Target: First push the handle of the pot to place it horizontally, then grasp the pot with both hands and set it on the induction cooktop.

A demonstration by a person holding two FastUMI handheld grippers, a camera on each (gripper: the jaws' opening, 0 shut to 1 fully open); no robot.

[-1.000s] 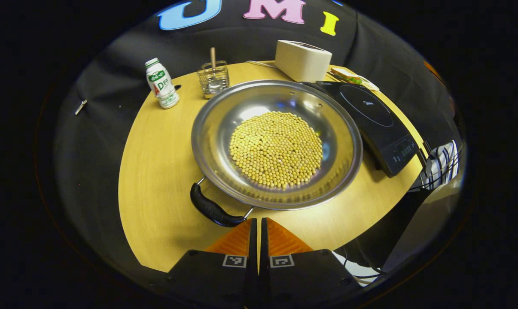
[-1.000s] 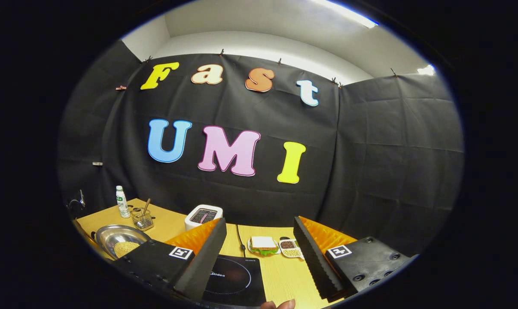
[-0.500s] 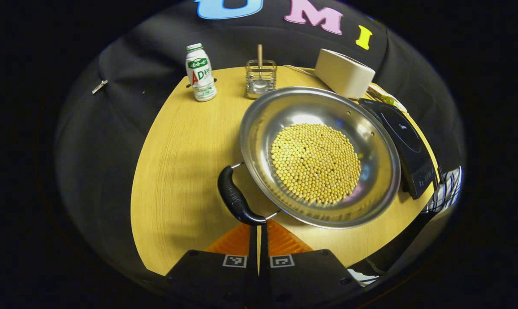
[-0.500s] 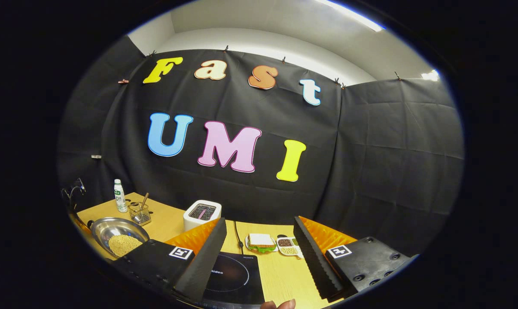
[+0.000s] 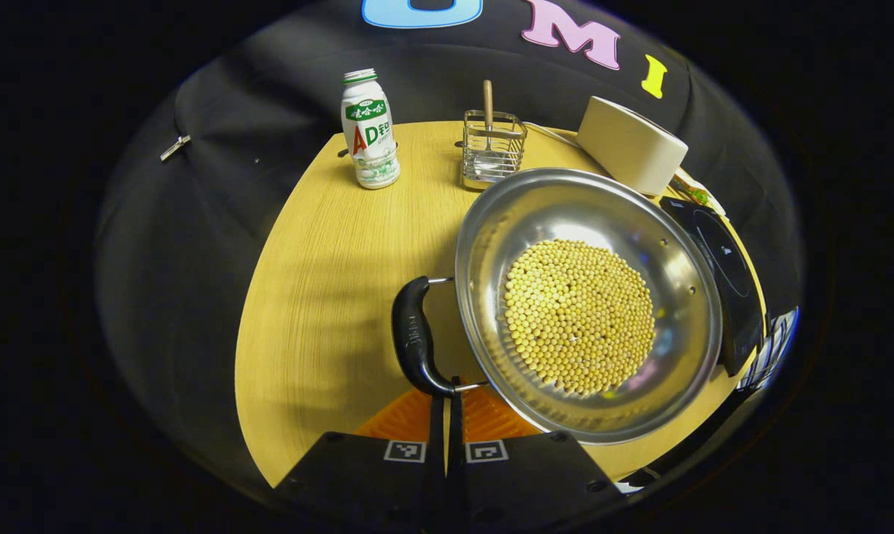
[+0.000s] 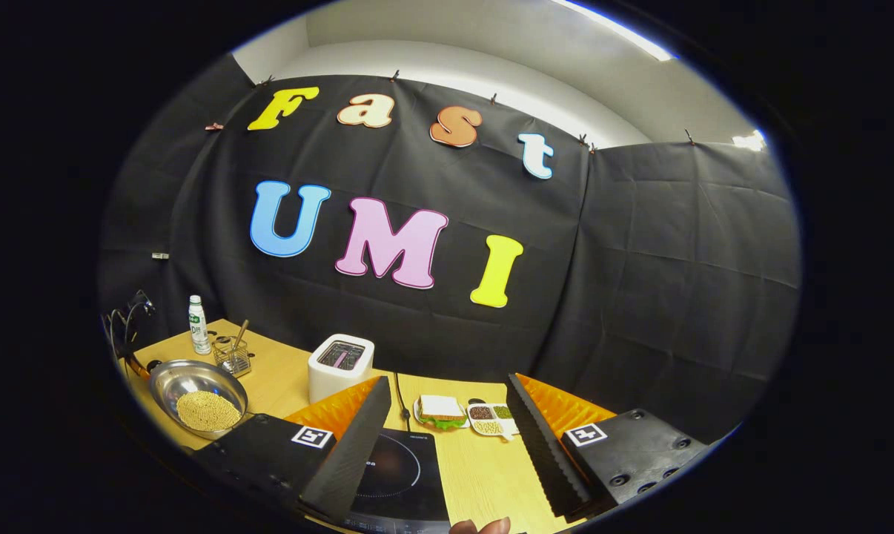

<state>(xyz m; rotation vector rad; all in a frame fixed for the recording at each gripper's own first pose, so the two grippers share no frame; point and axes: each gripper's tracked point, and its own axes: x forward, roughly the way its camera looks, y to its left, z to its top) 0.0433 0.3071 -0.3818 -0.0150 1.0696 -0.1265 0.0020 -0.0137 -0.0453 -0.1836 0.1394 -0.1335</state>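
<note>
While pressed together at the near end of the pot's black handle (image 5: 415,343), left gripper (image 5: 447,397) jaws clenched on nothing, right gripper (image 6: 447,437) jaws released wide above the induction cooktop (image 6: 395,475), pot (image 5: 588,297) of beans on wooden tabletop (image 5: 328,252), handle's long axis running away from the camera, bottle (image 5: 370,133) and toaster (image 5: 628,144) behind.

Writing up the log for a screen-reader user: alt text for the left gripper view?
The left gripper, shut, touches the near end of the black handle of a steel pot of yellow beans on a wooden table. Behind stand a bottle, wire basket, toaster; cooktop at right.
</note>
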